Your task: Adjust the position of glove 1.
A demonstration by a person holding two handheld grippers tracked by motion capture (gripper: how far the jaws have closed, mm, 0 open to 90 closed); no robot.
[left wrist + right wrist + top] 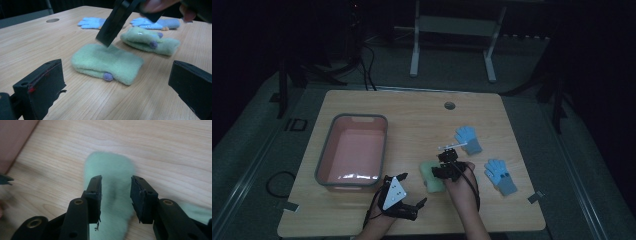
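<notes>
Dim, murky high view; brighter, slightly motion-blurred close-ups.

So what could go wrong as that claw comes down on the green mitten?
The right gripper hangs over the near green mitten with jaws part open, only about as wide as the mitten, so it might pinch just a fold and let it slip. The second green mitten lies close beside it and could get snagged or dragged along. Carried to the pink bin, a dangling mitten might catch on the rim.
</notes>
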